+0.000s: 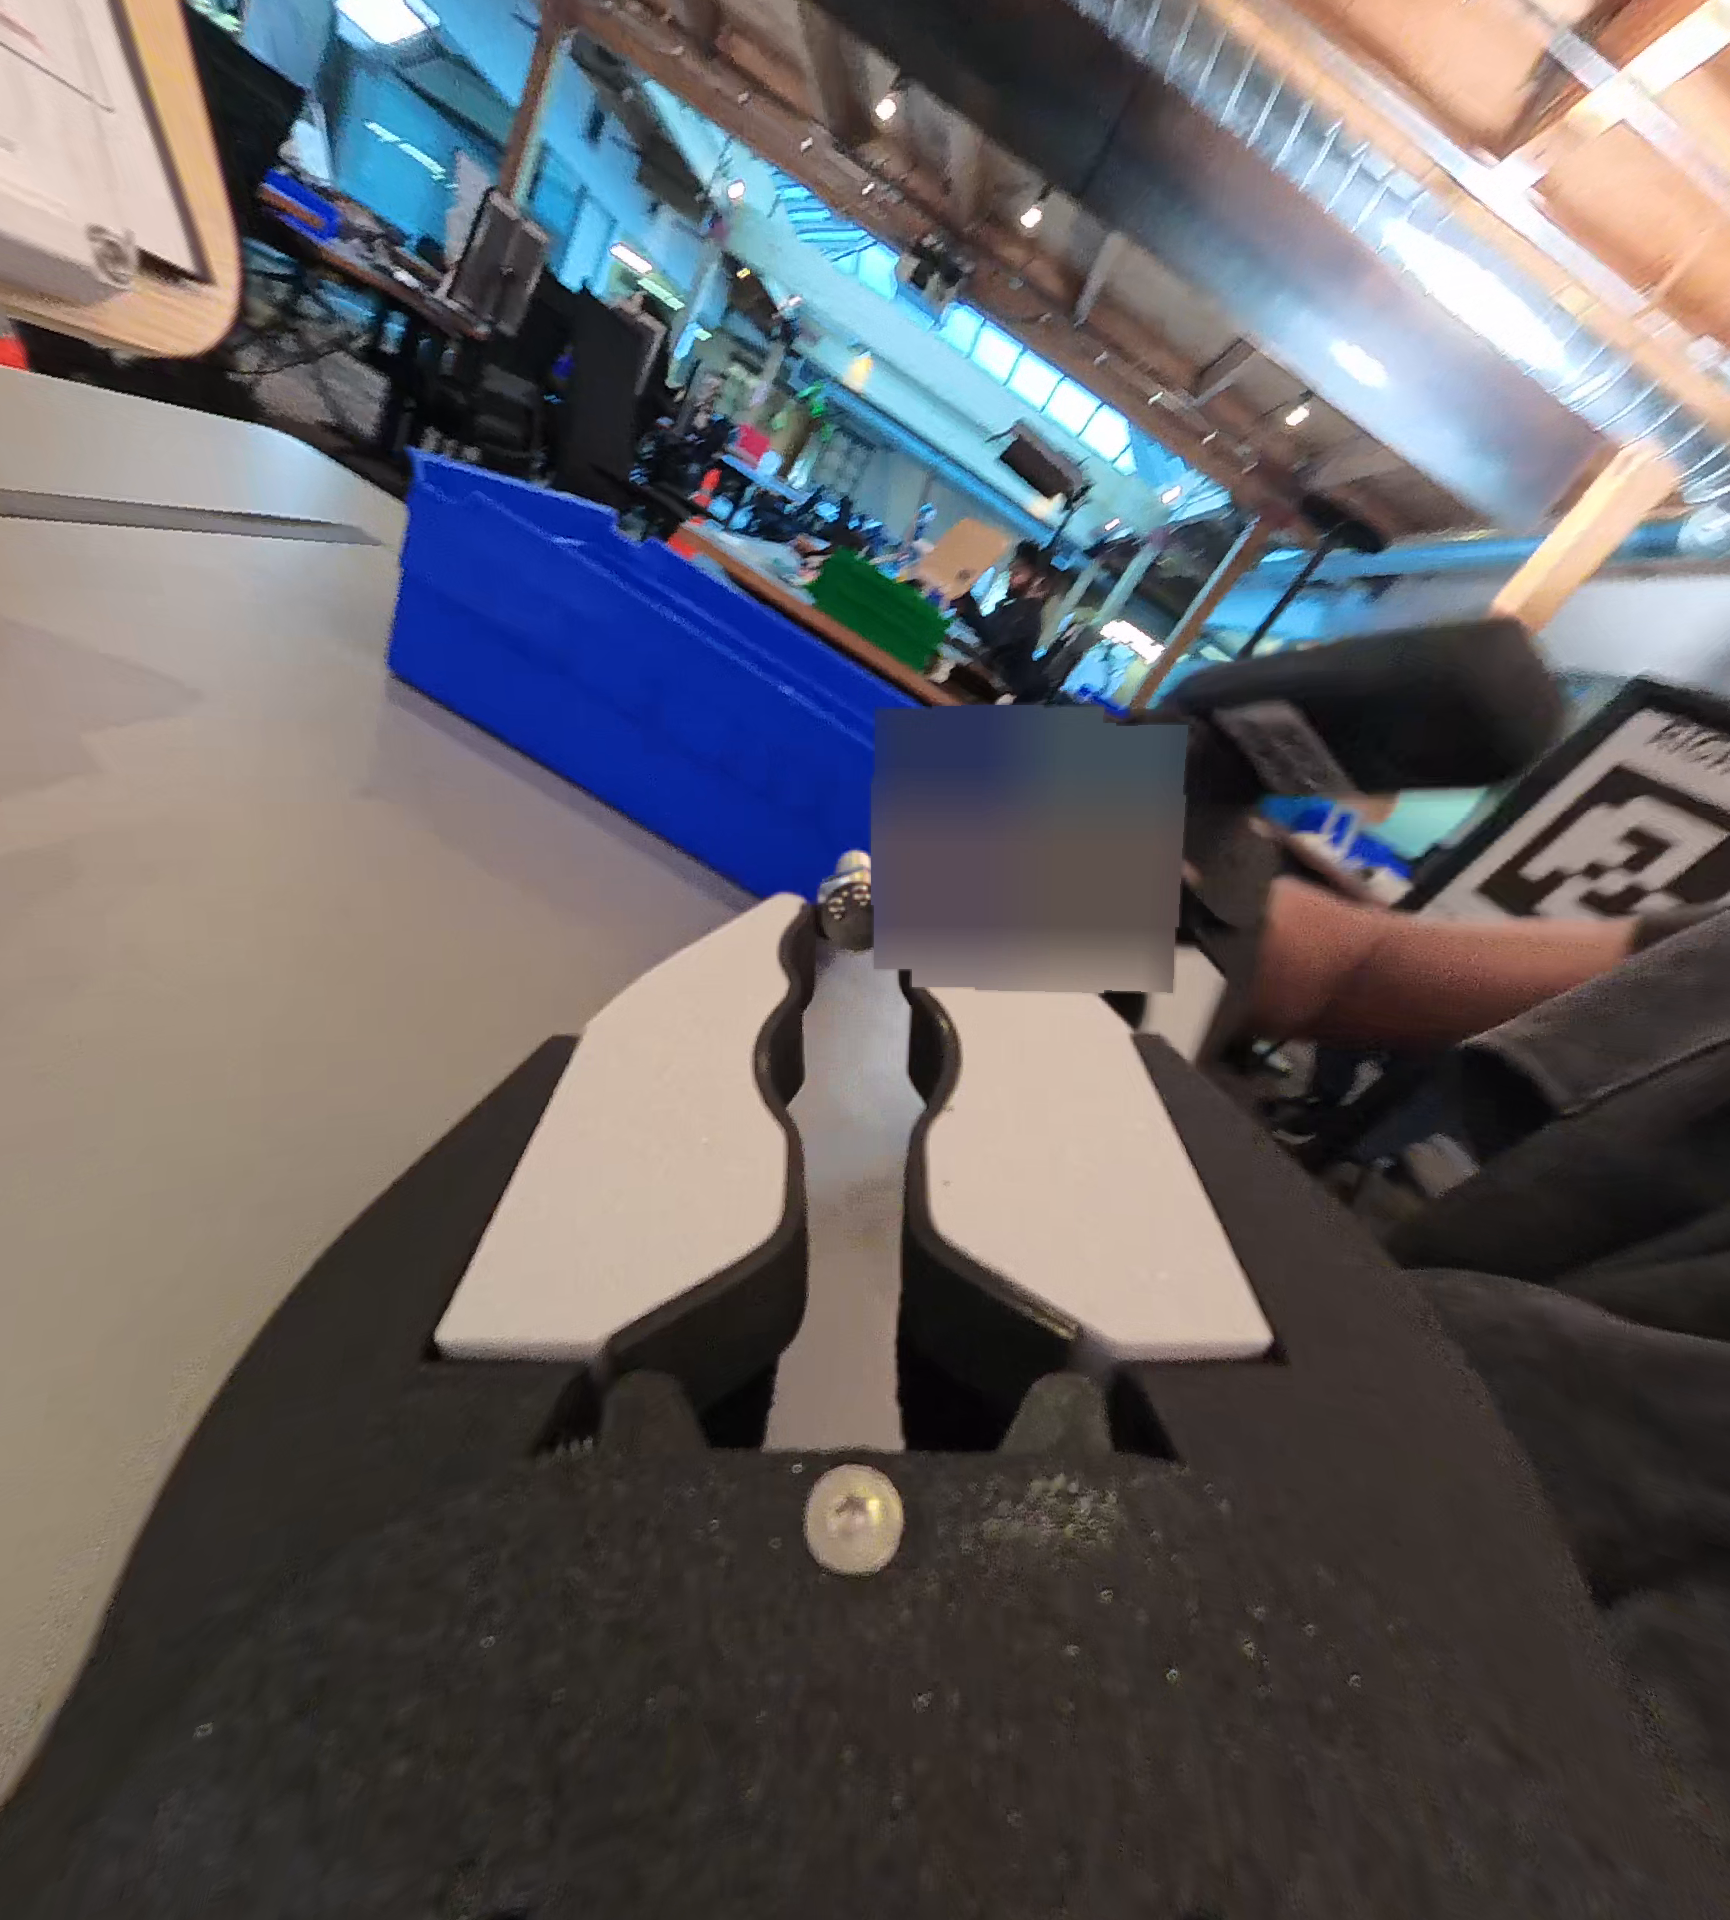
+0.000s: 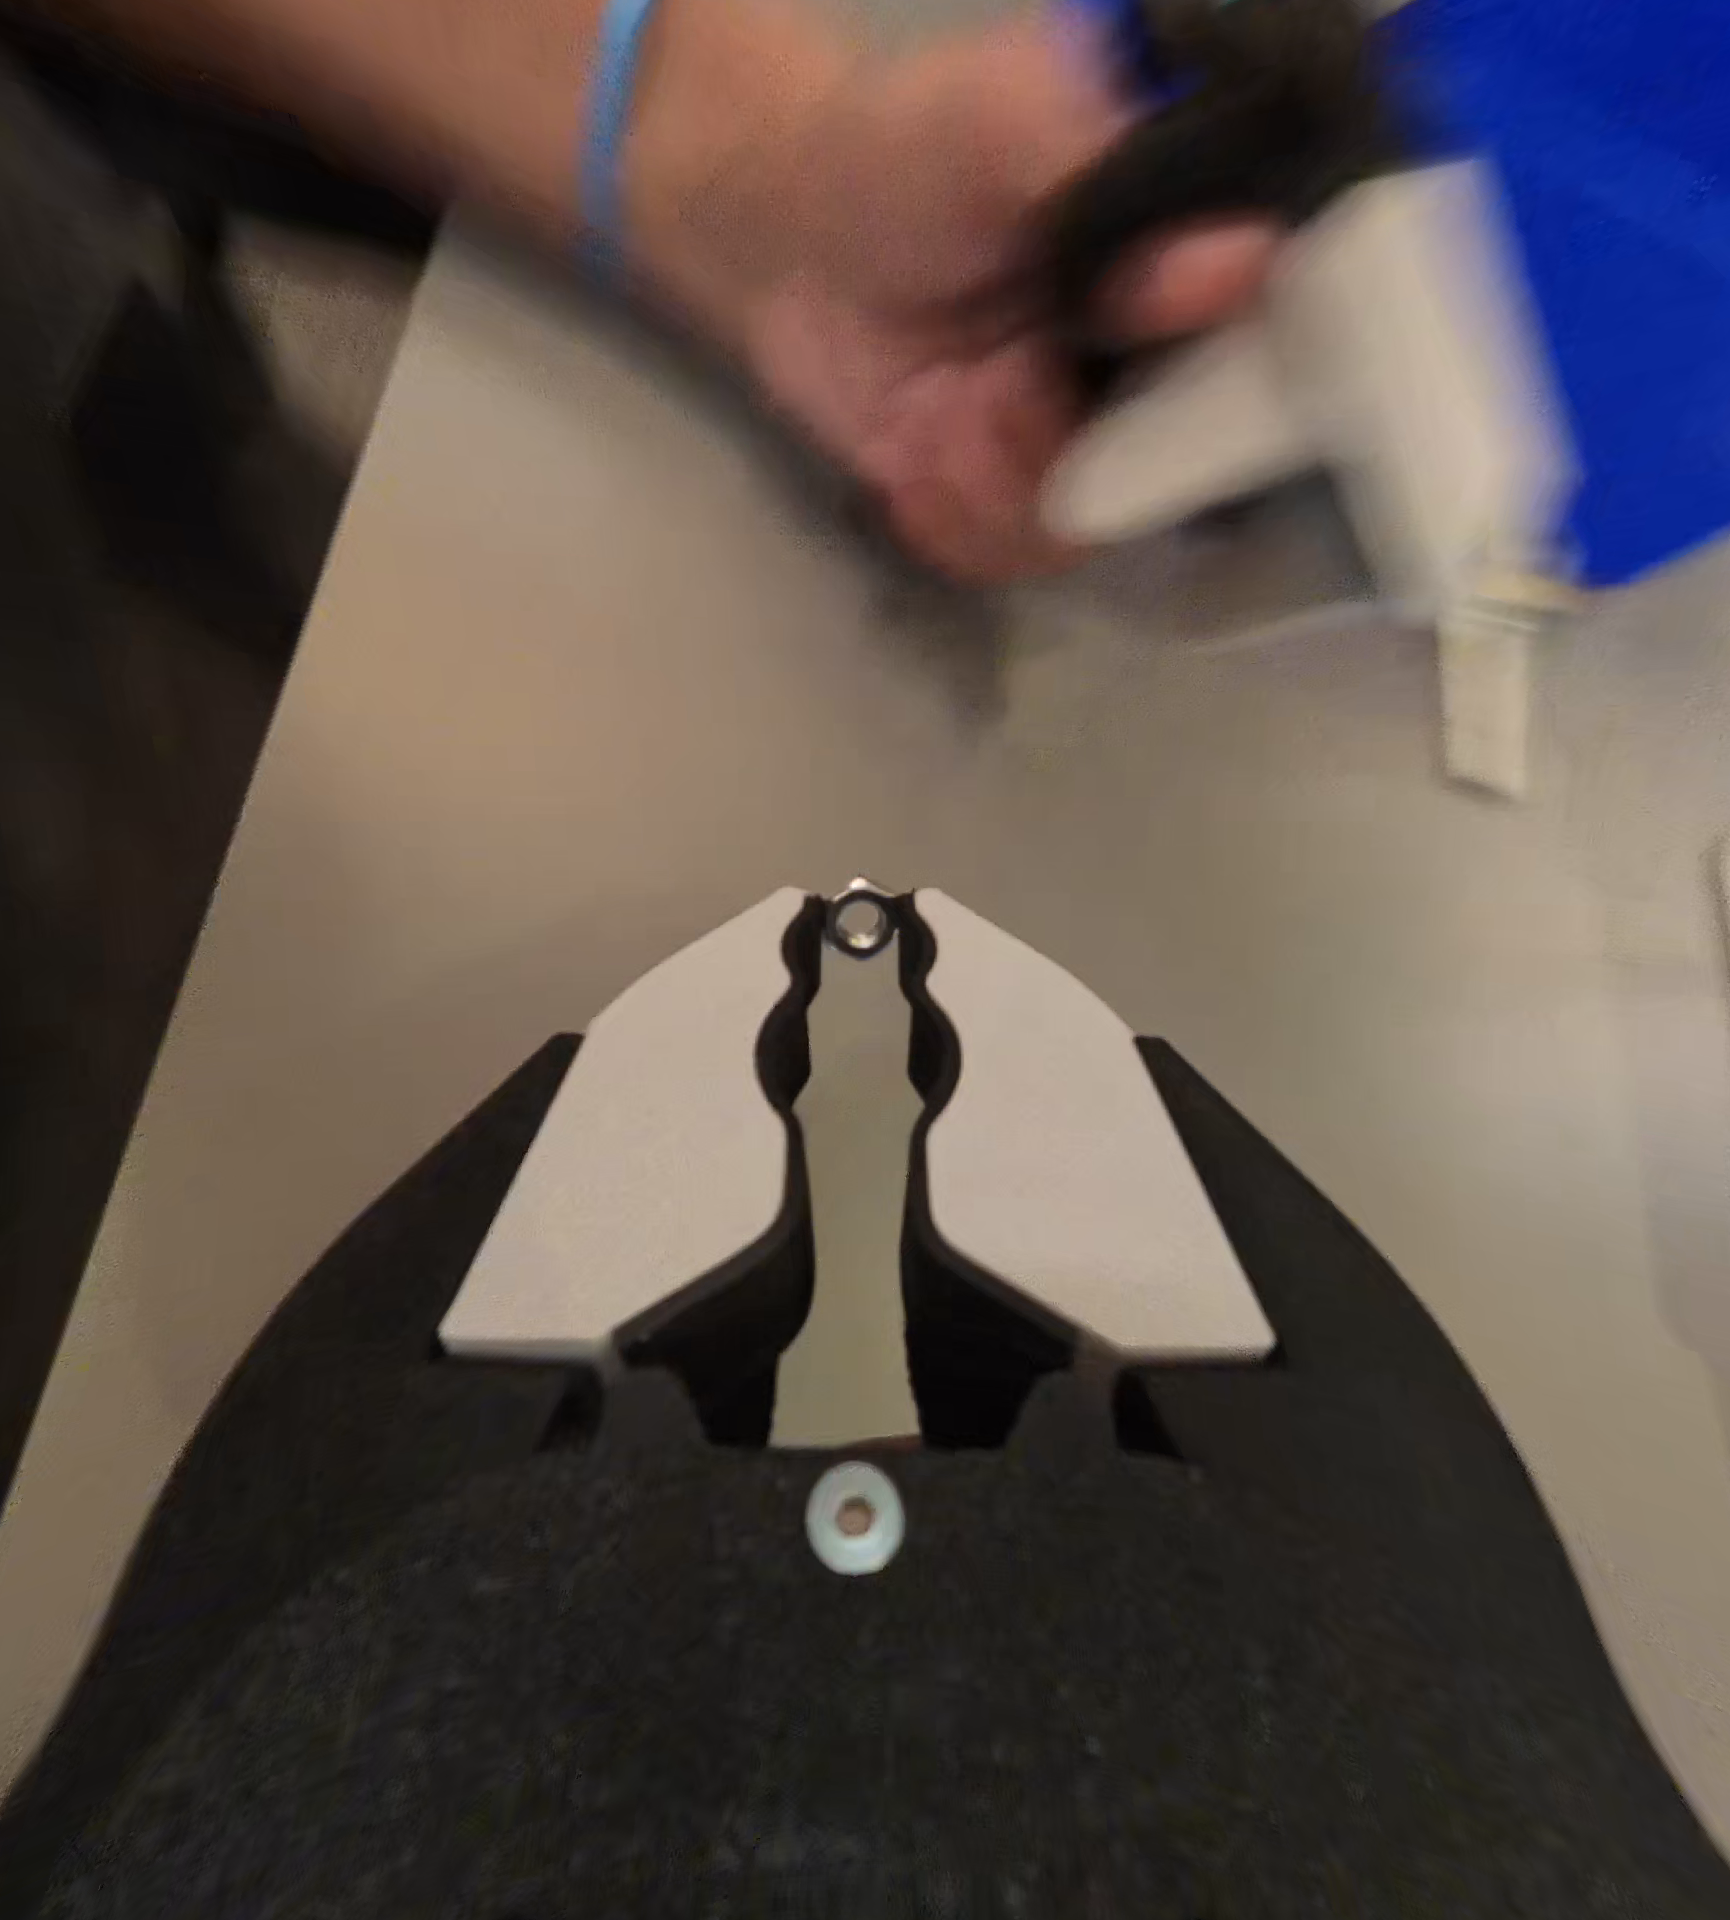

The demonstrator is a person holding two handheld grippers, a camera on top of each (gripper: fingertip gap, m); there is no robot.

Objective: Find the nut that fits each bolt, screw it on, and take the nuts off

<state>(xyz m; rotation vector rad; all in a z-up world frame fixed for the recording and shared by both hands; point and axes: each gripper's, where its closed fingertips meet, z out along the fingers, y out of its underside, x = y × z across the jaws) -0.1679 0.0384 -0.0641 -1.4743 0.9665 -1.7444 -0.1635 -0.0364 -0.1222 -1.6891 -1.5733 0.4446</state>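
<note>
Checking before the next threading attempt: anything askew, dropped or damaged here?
Nothing stands out. The right gripper pinches a nut squarely at its tips; the left gripper holds a bolt, partly hidden by a blur patch.

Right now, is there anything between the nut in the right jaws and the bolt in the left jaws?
Nothing visible stands between them. The right gripper pinches the nut at its tips above bare grey table. The left gripper holds the bolt nearer the blue bin. A mosaic patch hides part of the gap.
</note>
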